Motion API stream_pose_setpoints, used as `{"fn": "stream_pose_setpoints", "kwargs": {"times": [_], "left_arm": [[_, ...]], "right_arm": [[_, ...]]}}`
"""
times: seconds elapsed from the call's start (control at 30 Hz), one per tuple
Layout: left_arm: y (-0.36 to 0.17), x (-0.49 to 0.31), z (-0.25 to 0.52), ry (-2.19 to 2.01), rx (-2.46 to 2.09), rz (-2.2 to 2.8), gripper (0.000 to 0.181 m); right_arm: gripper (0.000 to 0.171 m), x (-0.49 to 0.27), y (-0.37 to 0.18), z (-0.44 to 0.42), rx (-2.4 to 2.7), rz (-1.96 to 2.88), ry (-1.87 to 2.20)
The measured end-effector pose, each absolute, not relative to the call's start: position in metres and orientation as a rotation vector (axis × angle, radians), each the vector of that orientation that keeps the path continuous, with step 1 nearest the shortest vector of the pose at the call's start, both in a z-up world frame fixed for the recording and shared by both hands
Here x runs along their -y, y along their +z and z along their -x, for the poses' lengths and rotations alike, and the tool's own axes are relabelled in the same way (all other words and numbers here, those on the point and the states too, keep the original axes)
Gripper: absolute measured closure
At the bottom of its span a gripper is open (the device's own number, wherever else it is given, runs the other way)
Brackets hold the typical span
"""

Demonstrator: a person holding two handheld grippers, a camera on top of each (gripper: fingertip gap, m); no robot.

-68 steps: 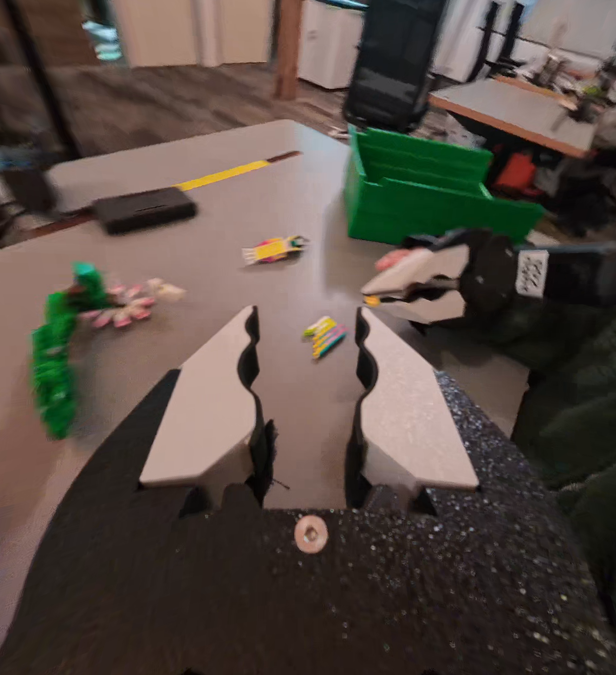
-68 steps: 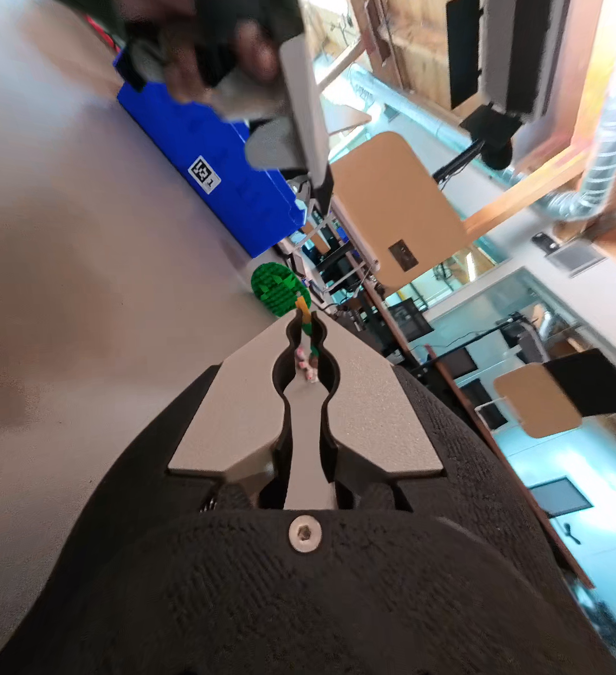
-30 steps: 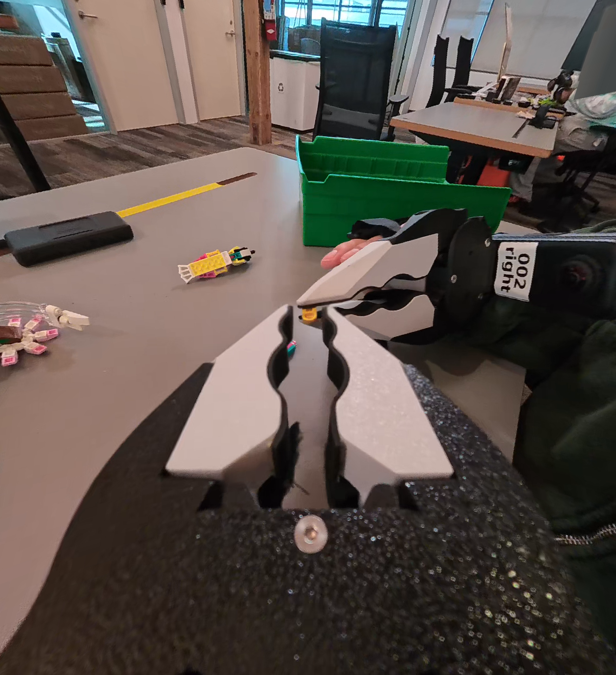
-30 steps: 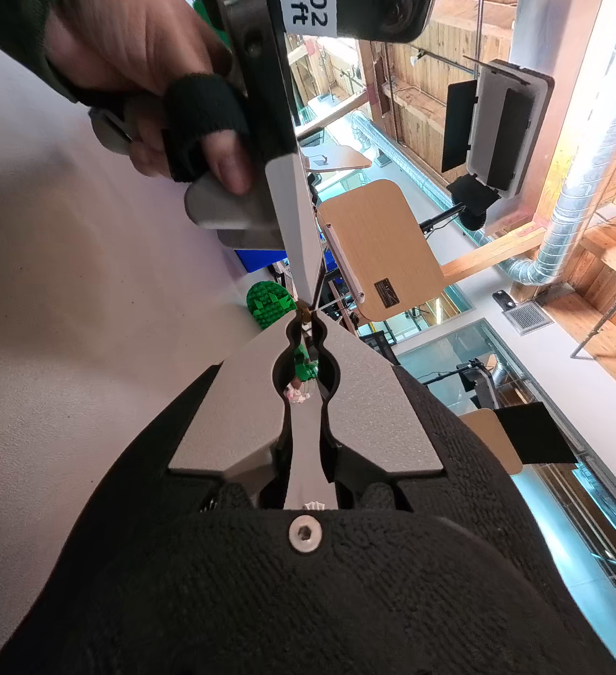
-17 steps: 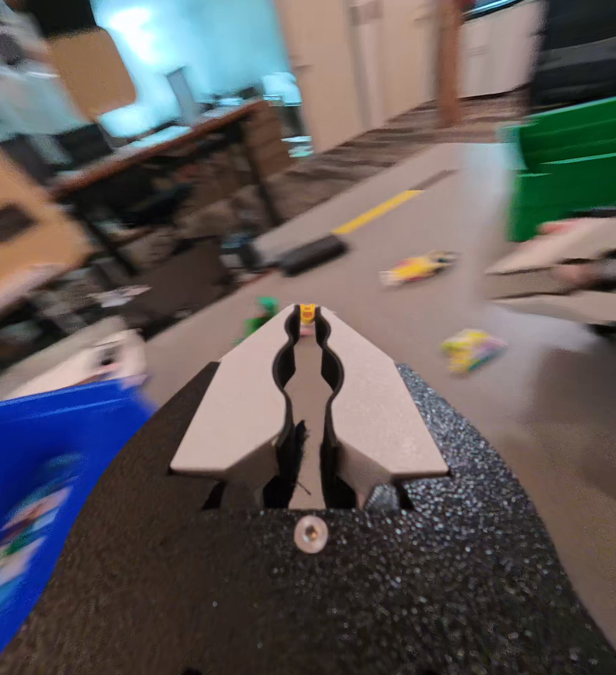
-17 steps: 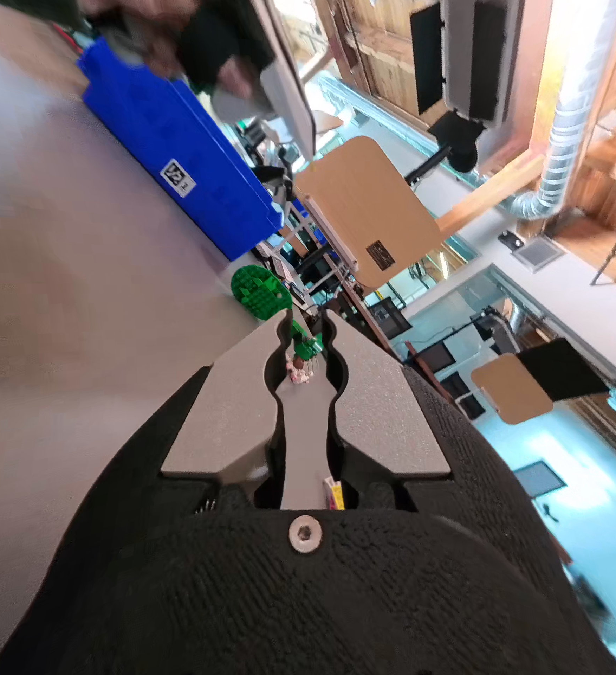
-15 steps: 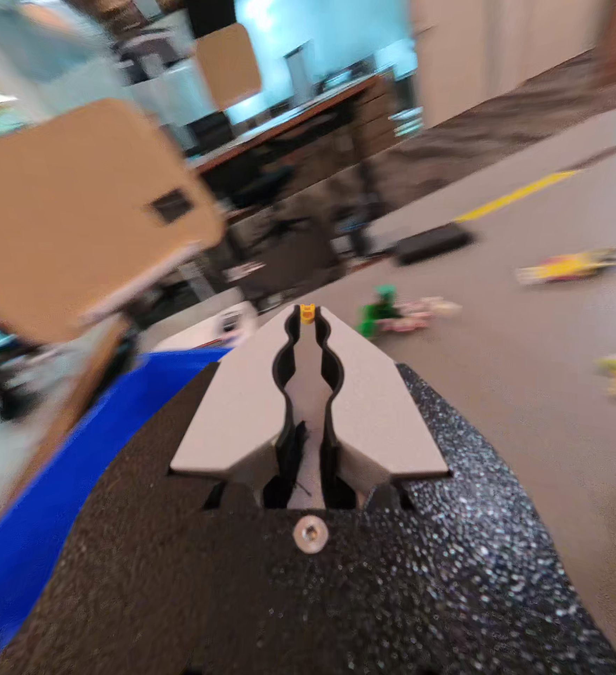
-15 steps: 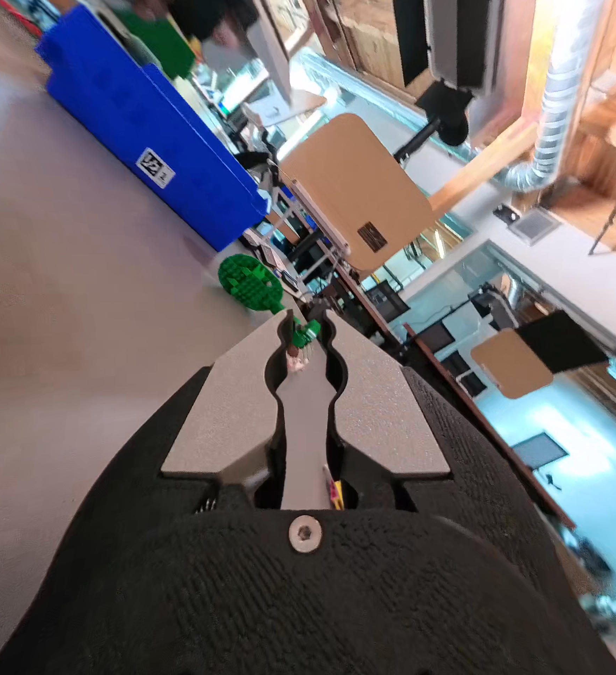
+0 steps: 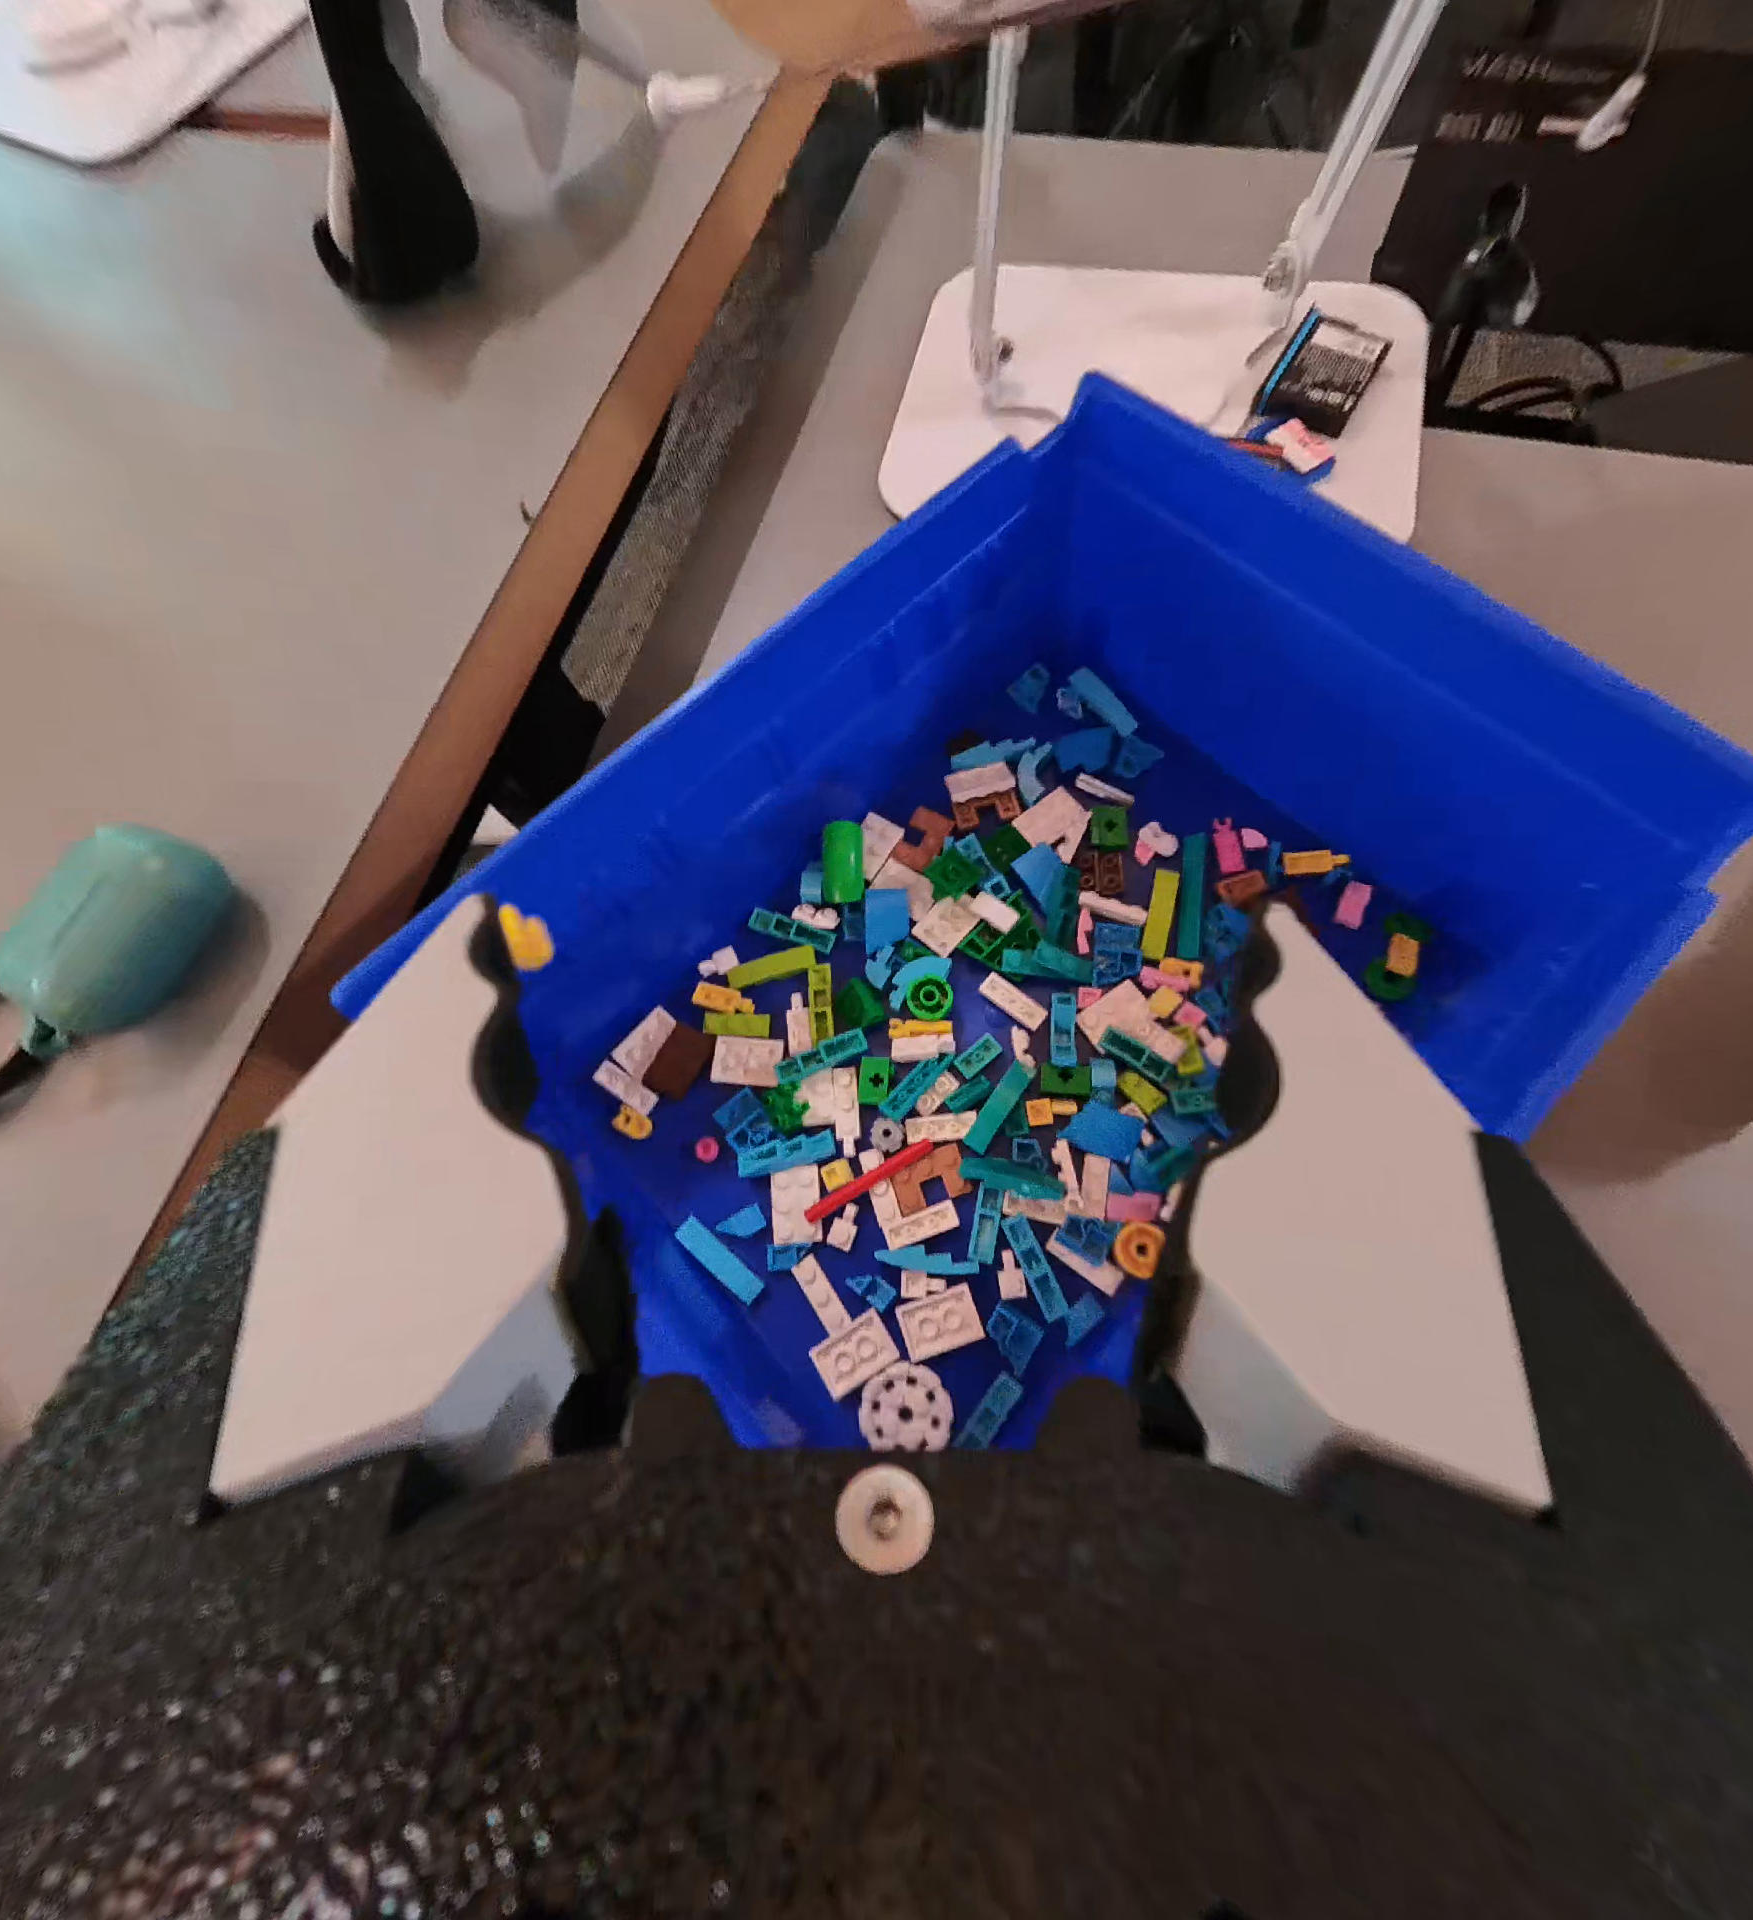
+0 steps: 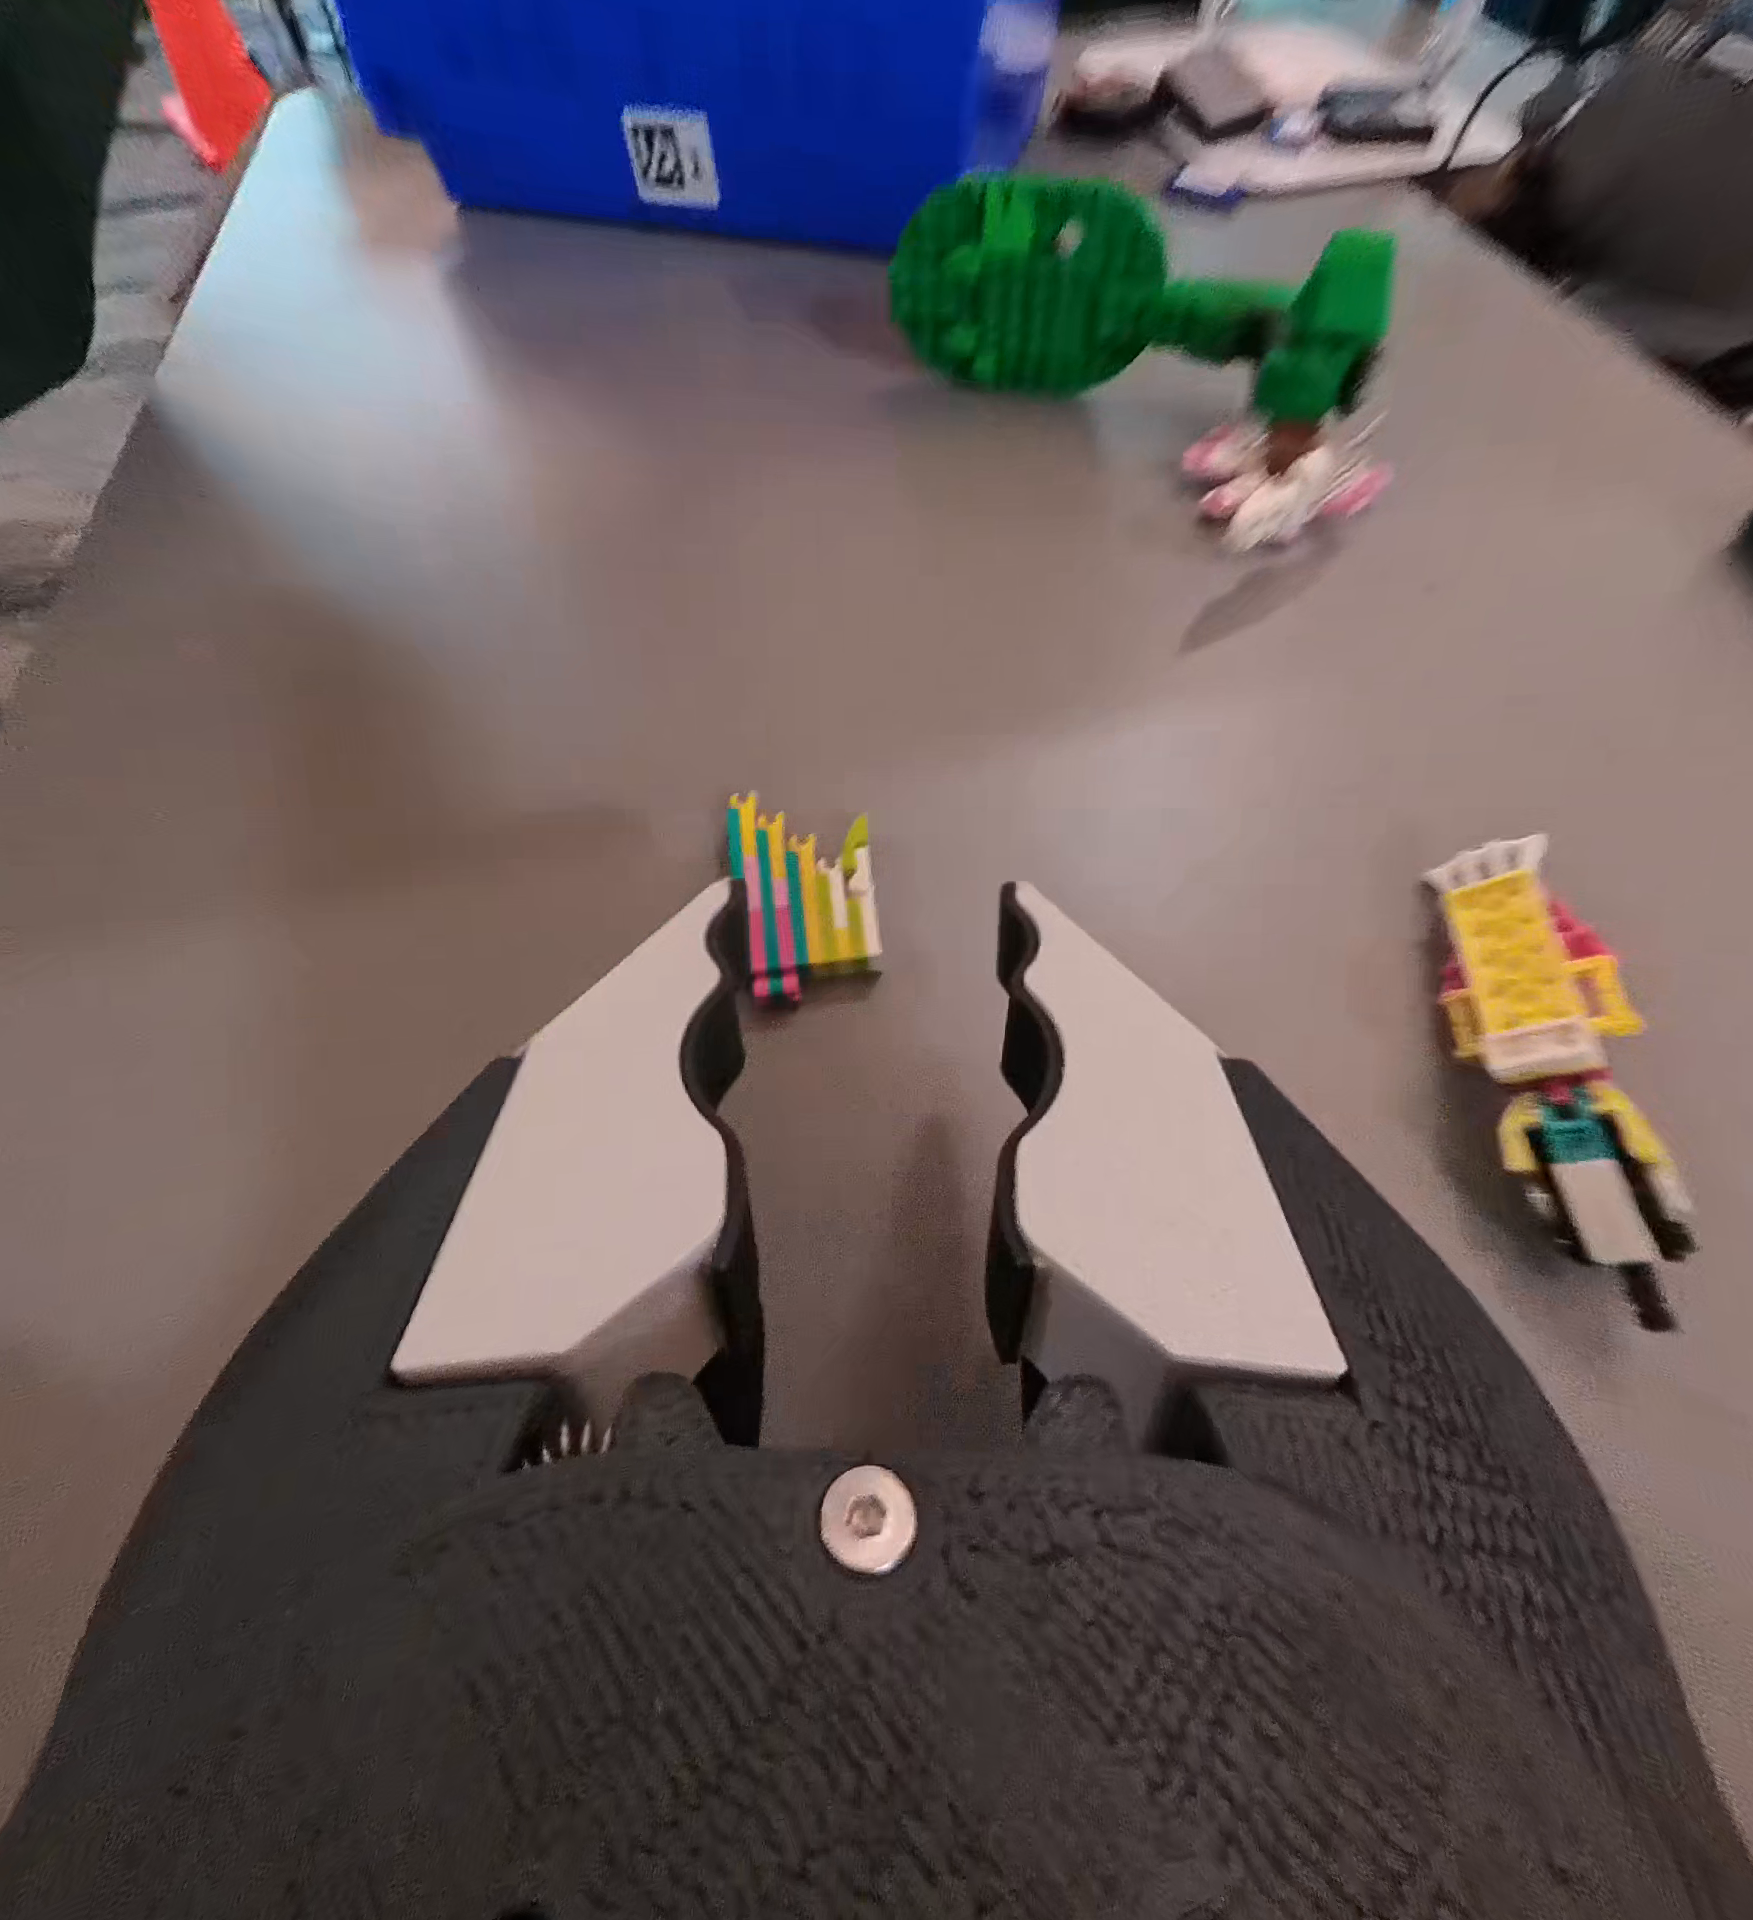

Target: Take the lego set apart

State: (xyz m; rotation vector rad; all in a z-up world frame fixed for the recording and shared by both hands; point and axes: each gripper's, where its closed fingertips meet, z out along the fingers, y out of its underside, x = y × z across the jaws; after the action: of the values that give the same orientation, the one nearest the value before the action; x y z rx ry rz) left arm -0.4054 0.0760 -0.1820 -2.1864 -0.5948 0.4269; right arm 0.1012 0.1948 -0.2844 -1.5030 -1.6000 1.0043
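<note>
L gripper (image 9: pixel 877 925) wide open over blue bin (image 9: pixel 1371 665); yellow piece (image 9: pixel 525 935) clings at 10 o'clock fingertip, may miss bin. R gripper (image 10: pixel 864 902) open, empty; striped stack (image 10: pixel 807 912) at 11, could topple.

- Left gripper (image 9: pixel 877 925) above the bin (image 9: pixel 1391 665), jaws spread wide over it.
- Loose bricks (image 9: pixel 965 1049) heaped in the bin's bottom.
- One small brick (image 9: pixel 526 937) right at the left fingertip, by the bin's near rim; stuck or loose, can't tell.
- Lamp base (image 9: pixel 1152 343) behind the bin; pouch (image 9: pixel 103 940) off left on the neighbouring table.
- Right gripper (image 10: pixel 864 899) low over the table (image 10: pixel 436 675), jaws apart.
- Striped brick stack (image 10: pixel 812 914) on the table, just beside the left fingertip.
- Winged model (image 10: pixel 1537 1049) off right, well apart from the stack.
- Tree-like build (image 10: pixel 1142 286) farther back right, flower cluster (image 10: pixel 1277 483) at its near end.
- Bin (image 10: pixel 664 104) at the far edge behind all that.
</note>
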Motion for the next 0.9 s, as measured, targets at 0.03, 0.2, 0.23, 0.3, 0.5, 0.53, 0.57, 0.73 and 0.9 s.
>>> {"fn": "stream_pose_setpoints", "kwargs": {"times": [0.03,0.2,0.23,0.3,0.5,0.53,0.57,0.73,0.9], "left_arm": [[-0.186,-0.074,0.404,0.404,0.602,2.203,0.041],[-0.21,-0.064,0.385,0.193,0.637,2.381,0.035],[-0.213,-0.061,0.384,0.171,0.646,2.418,0.036],[-0.213,-0.061,0.38,0.133,0.635,2.431,0.038],[-0.177,-0.114,0.277,-0.11,0.258,2.238,0.057],[-0.175,-0.123,0.244,-0.18,0.154,2.218,0.06],[-0.175,-0.131,0.206,-0.267,0.047,2.196,0.064],[-0.203,-0.149,0.048,-0.63,-0.375,2.121,0.088],[-0.249,-0.171,-0.026,-0.817,-0.664,2.052,0.128]], "right_arm": [[0.125,-0.191,-0.291,-0.1,1.635,1.519,1.004],[0.119,-0.179,-0.307,-0.096,1.762,1.491,0.882],[0.119,-0.179,-0.308,-0.096,1.764,1.49,0.88],[0.119,-0.18,-0.307,-0.095,1.754,1.496,0.882],[0.121,-0.176,-0.32,-0.094,1.836,1.494,0.785],[0.12,-0.172,-0.32,-0.092,1.843,1.493,0.789],[0.121,-0.17,-0.321,-0.091,1.845,1.503,0.797],[0.139,-0.167,-0.324,-0.088,1.833,1.586,0.852],[0.14,-0.171,-0.313,-0.082,1.845,1.278,0.661]]}}
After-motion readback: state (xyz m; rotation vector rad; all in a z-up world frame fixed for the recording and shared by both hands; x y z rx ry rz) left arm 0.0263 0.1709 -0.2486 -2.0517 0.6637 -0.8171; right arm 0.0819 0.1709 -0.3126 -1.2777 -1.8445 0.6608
